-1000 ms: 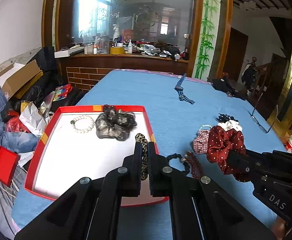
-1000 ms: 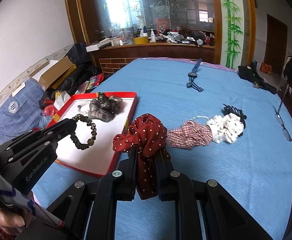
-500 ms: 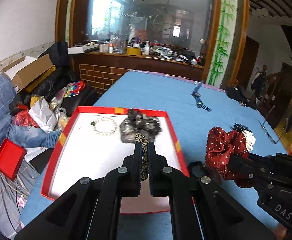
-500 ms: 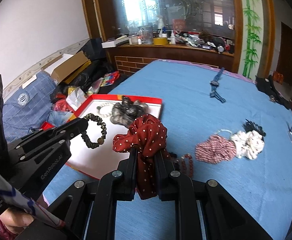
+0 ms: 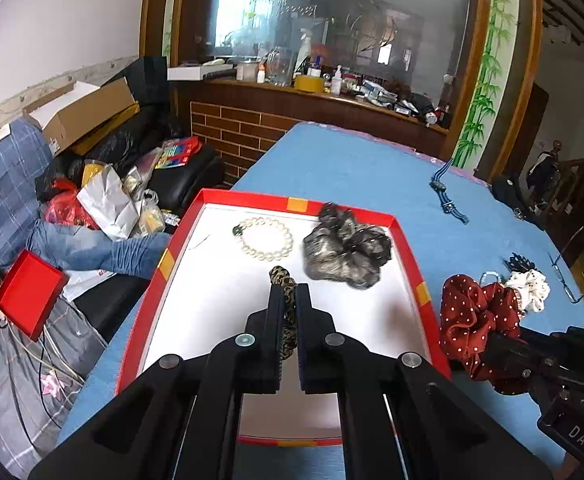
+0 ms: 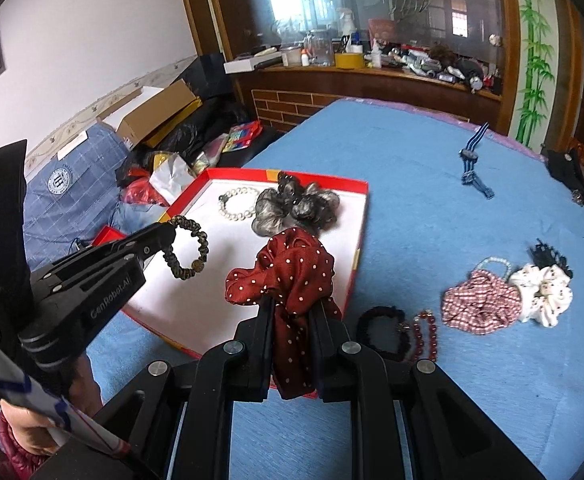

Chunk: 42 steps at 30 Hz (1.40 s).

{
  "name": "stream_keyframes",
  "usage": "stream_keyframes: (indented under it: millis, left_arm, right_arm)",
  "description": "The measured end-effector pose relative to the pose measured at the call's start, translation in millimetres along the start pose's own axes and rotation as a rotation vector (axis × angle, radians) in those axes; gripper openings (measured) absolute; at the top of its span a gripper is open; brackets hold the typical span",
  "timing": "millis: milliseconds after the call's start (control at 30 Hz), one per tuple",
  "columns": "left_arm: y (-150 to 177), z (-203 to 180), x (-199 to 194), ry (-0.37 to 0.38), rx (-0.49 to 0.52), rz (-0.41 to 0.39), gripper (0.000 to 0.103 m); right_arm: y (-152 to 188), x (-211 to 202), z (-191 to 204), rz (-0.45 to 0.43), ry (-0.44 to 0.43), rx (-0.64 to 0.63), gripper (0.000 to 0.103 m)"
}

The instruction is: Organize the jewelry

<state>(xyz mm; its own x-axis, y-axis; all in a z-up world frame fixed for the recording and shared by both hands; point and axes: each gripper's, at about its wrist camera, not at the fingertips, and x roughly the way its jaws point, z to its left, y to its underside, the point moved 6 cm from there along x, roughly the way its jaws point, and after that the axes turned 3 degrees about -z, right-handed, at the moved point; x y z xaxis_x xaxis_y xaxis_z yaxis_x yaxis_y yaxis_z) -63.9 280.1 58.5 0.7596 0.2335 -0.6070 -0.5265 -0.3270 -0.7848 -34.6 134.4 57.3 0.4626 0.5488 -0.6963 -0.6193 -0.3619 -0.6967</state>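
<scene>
A red-rimmed white tray (image 5: 406, 256) (image 6: 356, 240) lies on the blue table. In it are a pearl bracelet (image 5: 264, 238) (image 6: 234, 208) and a grey scrunchie (image 5: 346, 250) (image 6: 296, 208). My left gripper (image 5: 288, 300) (image 6: 164, 232) is shut on a dark braided bracelet (image 5: 286, 284) (image 6: 186, 254) and holds it above the tray's middle. My right gripper (image 6: 292, 312) (image 5: 488, 344) is shut on a dark red polka-dot scrunchie (image 6: 288, 280) (image 5: 472, 316), held above the tray's right rim.
On the table right of the tray lie a black bracelet (image 6: 382, 332), a red bead bracelet (image 6: 426, 334), a red plaid scrunchie (image 6: 480, 302), a white scrunchie (image 6: 544, 294) (image 5: 530, 286) and a blue striped strap (image 6: 472, 164) (image 5: 446, 196). Clutter fills the sofa at left.
Both grippers have moved left over the tray with their items. The braided bracelet now hangs over the tray's middle, and the red scrunchie has reached the tray's right rim.
</scene>
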Motion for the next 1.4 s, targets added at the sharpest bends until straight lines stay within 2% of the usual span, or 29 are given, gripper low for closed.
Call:
stream_keyframes:
  millis: [367, 500, 967, 1400]
  left_arm:
    - [-2, 25, 25, 0.120, -0.053, 0.088, 0.005]
    - [-3, 30, 38, 0.137, -0.068, 0.121, 0.005]
    - [-15, 52, 79, 0.040, -0.042, 0.176, 0.005]
    - [-14, 61, 105, 0.000, -0.043, 0.216, 0.005]
  right_arm:
    - [-4, 33, 4, 0.054, -0.024, 0.019, 0.018]
    - [-7, 49, 8, 0.081, -0.030, 0.022, 0.018]
    - [-20, 113, 29, 0.195, -0.079, 0.025, 0.018]
    - [-35, 151, 32, 0.236, -0.075, 0.038, 0.020]
